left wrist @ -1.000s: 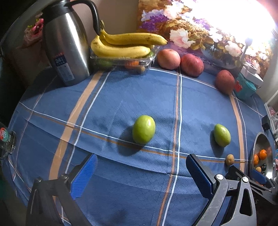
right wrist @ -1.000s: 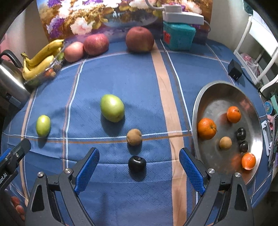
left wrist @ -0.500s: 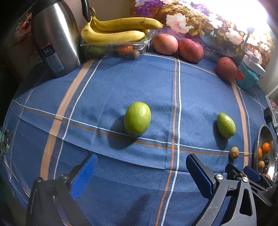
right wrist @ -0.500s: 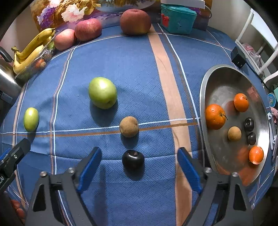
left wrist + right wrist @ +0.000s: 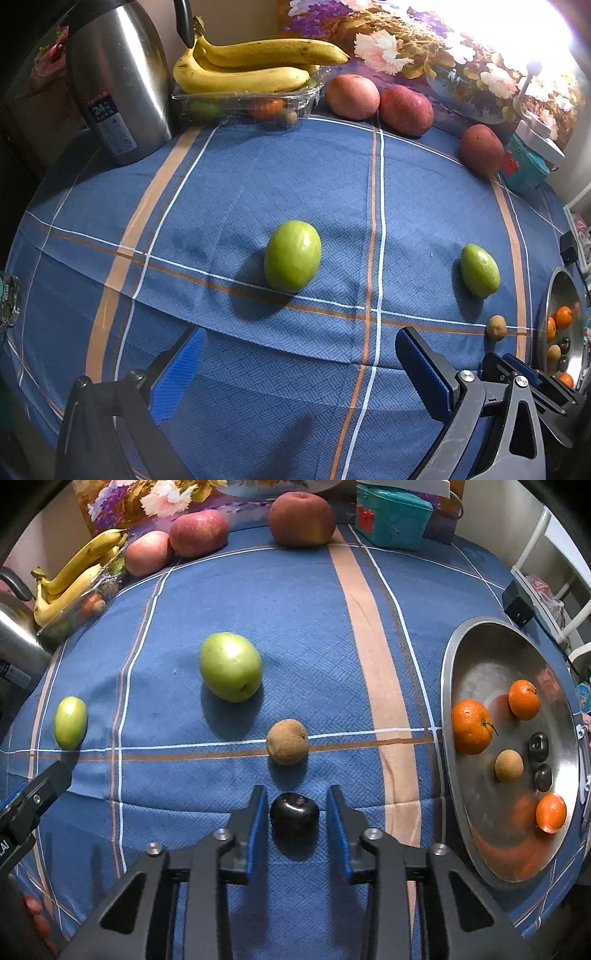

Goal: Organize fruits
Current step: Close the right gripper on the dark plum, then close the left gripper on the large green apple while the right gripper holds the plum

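In the right wrist view a small black fruit (image 5: 294, 812) lies on the blue cloth between the blue pads of my right gripper (image 5: 295, 814), whose jaws have narrowed around it with small gaps on both sides. A brown round fruit (image 5: 287, 741) lies just beyond it, then a large green fruit (image 5: 231, 671) and a small green fruit (image 5: 70, 722). A metal bowl (image 5: 476, 642) at the right holds oranges, a brown fruit and dark fruits. My left gripper (image 5: 295, 369) is open and empty, just short of a green fruit (image 5: 292, 260).
At the back stand a steel kettle (image 5: 118, 81), bananas (image 5: 243, 70) on a clear box, three red apples (image 5: 405, 109) and a teal box (image 5: 391, 515). A black adapter (image 5: 519, 603) lies near the bowl. A flower picture stands behind.
My right gripper has moved forward over the black fruit and its jaws have closed in from wide open. My left gripper has moved closer to the green fruit.
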Tool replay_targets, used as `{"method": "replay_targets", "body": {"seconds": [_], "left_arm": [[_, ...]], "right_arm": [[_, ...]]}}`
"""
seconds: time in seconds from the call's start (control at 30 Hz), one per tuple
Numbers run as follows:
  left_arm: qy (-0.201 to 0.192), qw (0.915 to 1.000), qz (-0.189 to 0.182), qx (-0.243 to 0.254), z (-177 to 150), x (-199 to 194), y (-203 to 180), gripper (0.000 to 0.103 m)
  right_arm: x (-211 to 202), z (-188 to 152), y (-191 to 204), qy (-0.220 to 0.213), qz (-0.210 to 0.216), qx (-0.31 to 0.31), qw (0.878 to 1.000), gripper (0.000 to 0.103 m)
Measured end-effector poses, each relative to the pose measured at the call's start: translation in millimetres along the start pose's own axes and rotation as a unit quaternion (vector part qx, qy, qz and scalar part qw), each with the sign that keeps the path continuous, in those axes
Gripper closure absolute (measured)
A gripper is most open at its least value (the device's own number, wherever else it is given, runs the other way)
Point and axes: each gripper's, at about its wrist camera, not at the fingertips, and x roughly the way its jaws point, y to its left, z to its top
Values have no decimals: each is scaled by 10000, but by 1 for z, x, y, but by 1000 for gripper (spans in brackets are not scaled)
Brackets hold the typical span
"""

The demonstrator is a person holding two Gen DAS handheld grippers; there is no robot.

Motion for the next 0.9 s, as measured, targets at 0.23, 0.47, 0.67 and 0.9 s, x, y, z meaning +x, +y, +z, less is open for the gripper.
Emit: {"method": "replay_targets", "body": {"seconds": [0.23,0.47,0.67,0.9], "left_arm": [[-75,10000,-34,-39,3,-3,2,0],[-308,9993,-90,-182,10,-6,5,0],[-482,9985,-77,-235,24,-1,9,0],[-529,9981,3,-321,35,9,9,1]], "right_arm": [[-2,-1,4,-31,46,-40,10000,77],[-29,7,-1,-472,311,3,9984,77],[-41,8,2,-748,442,-13,9962,77],[-46,14,5,-928,458,-52,9946,77]]}}
